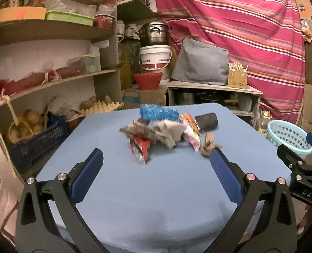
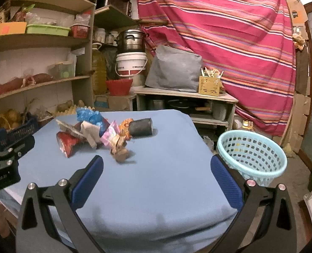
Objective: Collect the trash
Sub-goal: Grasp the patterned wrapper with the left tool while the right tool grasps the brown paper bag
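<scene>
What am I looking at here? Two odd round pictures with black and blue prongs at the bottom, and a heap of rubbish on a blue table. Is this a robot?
There is no robot arm. A person holds a two-finger claw in each hand, and a wide-angle camera on each claw looks forward along its fingers. One picture comes from the left claw, the other from the right claw; the black and blue prongs are their fingers.

Both claws are open and hold nothing.

On the blue table lies a heap of trash: a red wrapper, a blue plastic bag, a pink packet, a dark can on its side, and a crumpled brown scrap. A pale blue basket stands beside the table, probably where the trash goes.
</scene>
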Demonstrator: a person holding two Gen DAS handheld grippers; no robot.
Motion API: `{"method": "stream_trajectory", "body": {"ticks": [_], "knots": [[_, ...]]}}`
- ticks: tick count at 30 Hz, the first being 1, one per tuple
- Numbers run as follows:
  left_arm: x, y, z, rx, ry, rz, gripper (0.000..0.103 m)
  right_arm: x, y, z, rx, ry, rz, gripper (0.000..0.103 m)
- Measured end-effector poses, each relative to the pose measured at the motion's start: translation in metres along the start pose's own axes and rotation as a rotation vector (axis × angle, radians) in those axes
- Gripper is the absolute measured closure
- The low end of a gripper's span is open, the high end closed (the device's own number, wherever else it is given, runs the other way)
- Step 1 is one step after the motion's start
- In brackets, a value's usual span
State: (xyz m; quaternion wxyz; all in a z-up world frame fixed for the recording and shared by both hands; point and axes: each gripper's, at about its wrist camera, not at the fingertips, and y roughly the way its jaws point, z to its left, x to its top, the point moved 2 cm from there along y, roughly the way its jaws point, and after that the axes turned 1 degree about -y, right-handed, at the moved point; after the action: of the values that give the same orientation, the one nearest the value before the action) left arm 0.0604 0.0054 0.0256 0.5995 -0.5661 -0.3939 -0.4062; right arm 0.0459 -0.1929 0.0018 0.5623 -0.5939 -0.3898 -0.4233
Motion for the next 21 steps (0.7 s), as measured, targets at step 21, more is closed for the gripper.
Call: {"method": "stream_trajectory", "body": {"ticks": [21], "knots": [[0.051, 0.152, 0.052, 0.05, -0.065, 0.168, 0.005, 0.036, 0.151, 0.036, 0.051, -0.062, 0.237, 0.004]]}}
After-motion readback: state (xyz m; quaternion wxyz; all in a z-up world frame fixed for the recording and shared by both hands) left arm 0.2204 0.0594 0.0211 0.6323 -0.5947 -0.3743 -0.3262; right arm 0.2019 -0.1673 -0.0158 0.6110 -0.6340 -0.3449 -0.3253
